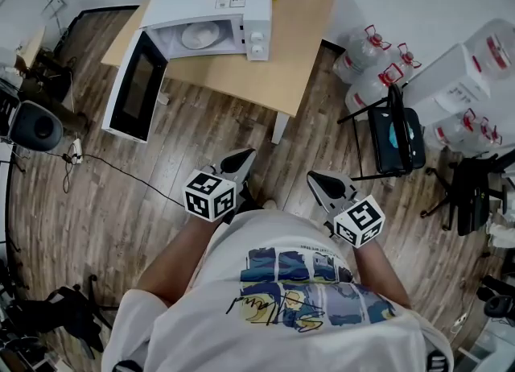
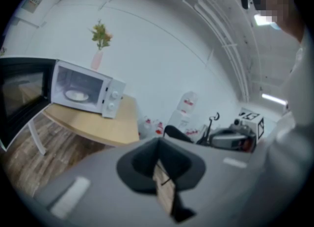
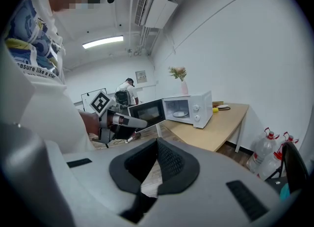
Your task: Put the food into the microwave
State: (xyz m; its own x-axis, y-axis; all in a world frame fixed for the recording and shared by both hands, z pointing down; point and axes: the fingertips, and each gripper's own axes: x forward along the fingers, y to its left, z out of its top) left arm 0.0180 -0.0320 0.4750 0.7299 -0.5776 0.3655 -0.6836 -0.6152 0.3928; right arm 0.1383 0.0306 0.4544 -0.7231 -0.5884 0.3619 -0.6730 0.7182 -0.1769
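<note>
Nearest to us, low in the middle of the head view, we hold both tools close in front of the body, well apart from the table. The left gripper (image 1: 241, 157) has its jaws pressed together with nothing between them, and its own view shows only floor through the slit below the tips. The right gripper (image 1: 319, 180) looks the same in its view: the pads meet at the tips and carry nothing. So neither one is bringing anything to the oven.

Past a stretch of bare wooden floor, toward the upper middle of the frame, stands the table (image 1: 265, 72). On it, at the upper left, sits the microwave (image 1: 213, 4) with its door (image 1: 133, 84) swung wide open to the left. Inside the cavity lies a pale plate (image 1: 199, 35). It is too small and washed out for us to say what is on it, but it is most likely the food.

We judge the loading to be done, or nearly so: the dish is in the oven and our grippers are free. What appears to be left is shutting the door, which means walking back to the table.
</note>
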